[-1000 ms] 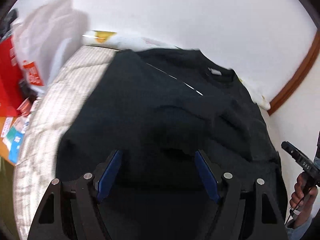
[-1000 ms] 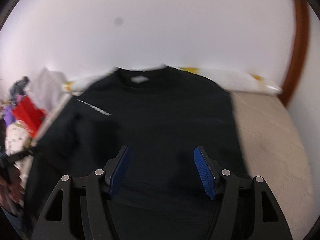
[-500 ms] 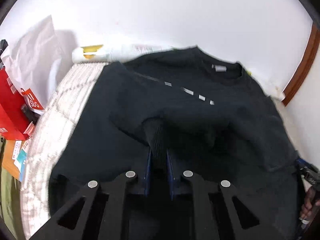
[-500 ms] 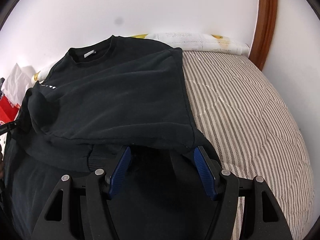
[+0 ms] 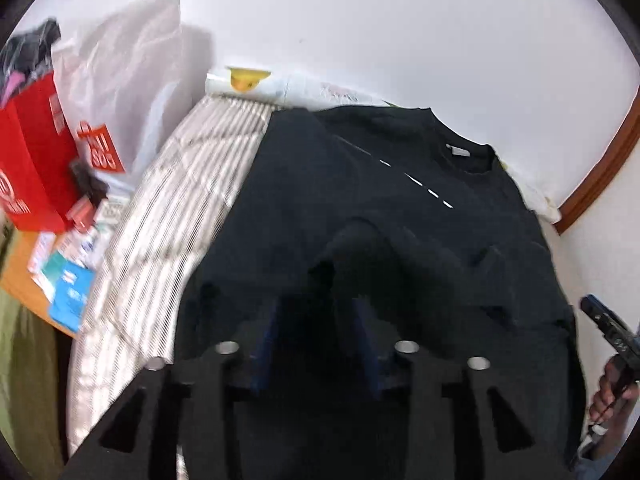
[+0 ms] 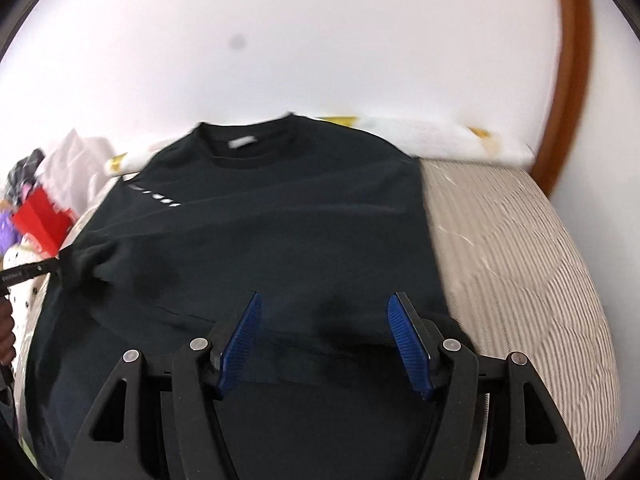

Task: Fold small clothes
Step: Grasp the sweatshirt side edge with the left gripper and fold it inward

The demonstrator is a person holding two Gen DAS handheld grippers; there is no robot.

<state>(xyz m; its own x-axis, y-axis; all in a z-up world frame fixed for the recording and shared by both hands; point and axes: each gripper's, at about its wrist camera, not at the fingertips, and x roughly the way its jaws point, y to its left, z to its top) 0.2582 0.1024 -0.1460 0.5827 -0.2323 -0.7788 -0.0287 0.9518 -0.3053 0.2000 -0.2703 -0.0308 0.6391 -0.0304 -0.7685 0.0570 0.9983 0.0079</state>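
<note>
A black sweatshirt (image 5: 360, 208) lies on a striped mattress (image 5: 168, 216), collar at the far end. It also shows in the right wrist view (image 6: 280, 232). Its left sleeve is folded in over the body, and the cuff (image 5: 352, 252) rests just ahead of my left gripper (image 5: 316, 340). The left jaws stand partly apart and hold nothing. My right gripper (image 6: 324, 340) is open and empty, low over the sweatshirt near its right side. The left gripper's tip shows at the left edge of the right wrist view (image 6: 28, 272), by the sleeve cuff.
A red bag (image 5: 36, 168), a white plastic bag (image 5: 124, 92) and small boxes (image 5: 68, 272) lie left of the mattress. A rolled white cloth (image 6: 440, 136) lies along the white wall. A brown door frame (image 6: 568, 80) stands at the right. Bare mattress (image 6: 520, 260) lies right of the sweatshirt.
My left gripper, shut on the sleeve cuff half a second ago, has opened and let it go on the body. My right gripper has moved, still open.
</note>
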